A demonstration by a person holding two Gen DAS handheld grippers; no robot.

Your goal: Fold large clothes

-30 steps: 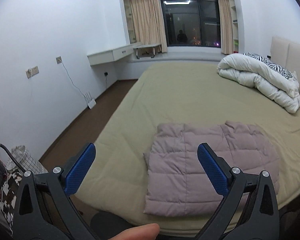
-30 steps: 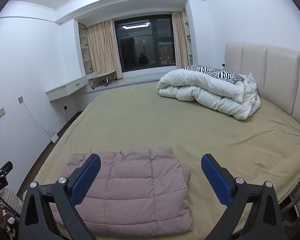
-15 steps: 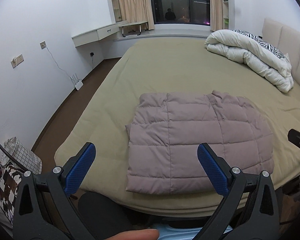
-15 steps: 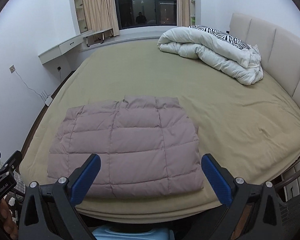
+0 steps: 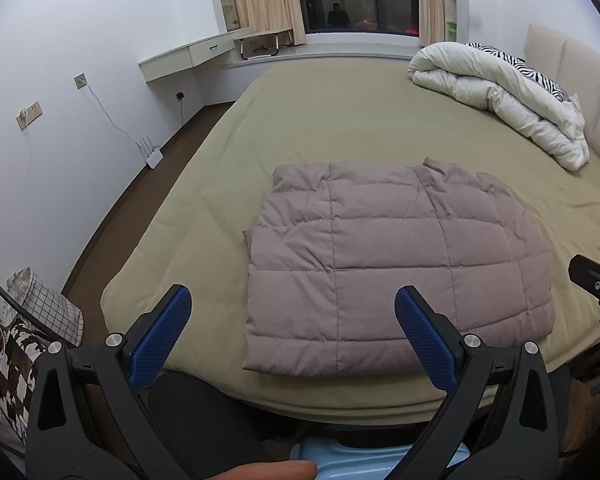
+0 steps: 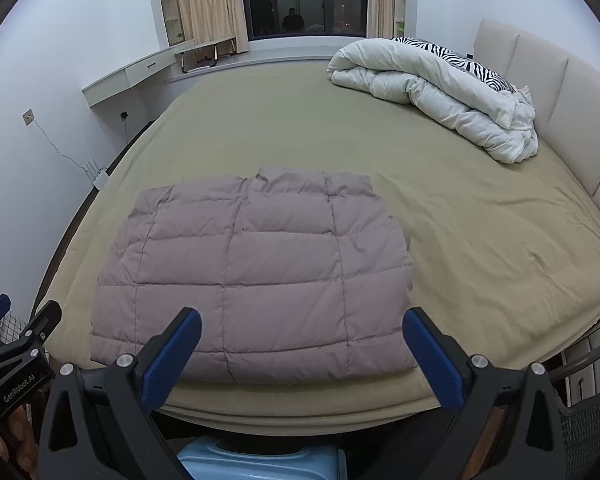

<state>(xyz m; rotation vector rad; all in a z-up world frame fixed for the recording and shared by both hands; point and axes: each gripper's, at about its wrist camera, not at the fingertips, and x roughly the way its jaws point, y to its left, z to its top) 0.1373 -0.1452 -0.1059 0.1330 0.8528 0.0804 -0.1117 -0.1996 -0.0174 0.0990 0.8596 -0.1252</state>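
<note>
A mauve quilted down jacket point(image 5: 396, 264) lies folded into a flat rectangle near the front edge of the bed; it also shows in the right wrist view point(image 6: 256, 276). My left gripper point(image 5: 292, 328) is open and empty, held above the jacket's near left part. My right gripper point(image 6: 300, 352) is open and empty, held above the jacket's near right part. Neither gripper touches the jacket. The left gripper's side shows at the left edge of the right wrist view point(image 6: 16, 344).
The olive-sheeted bed point(image 6: 480, 232) has a rolled white duvet point(image 6: 440, 96) with a zebra pillow at the headboard. A light blue object point(image 6: 256, 460) sits below the bed's front edge. A checked basket point(image 5: 48, 308) stands on the floor left. A wire basket point(image 6: 592, 428) is right.
Both grippers have tilted downward and moved toward the bed, so the folded jacket now sits higher and larger in both views. The jacket itself has not moved.
</note>
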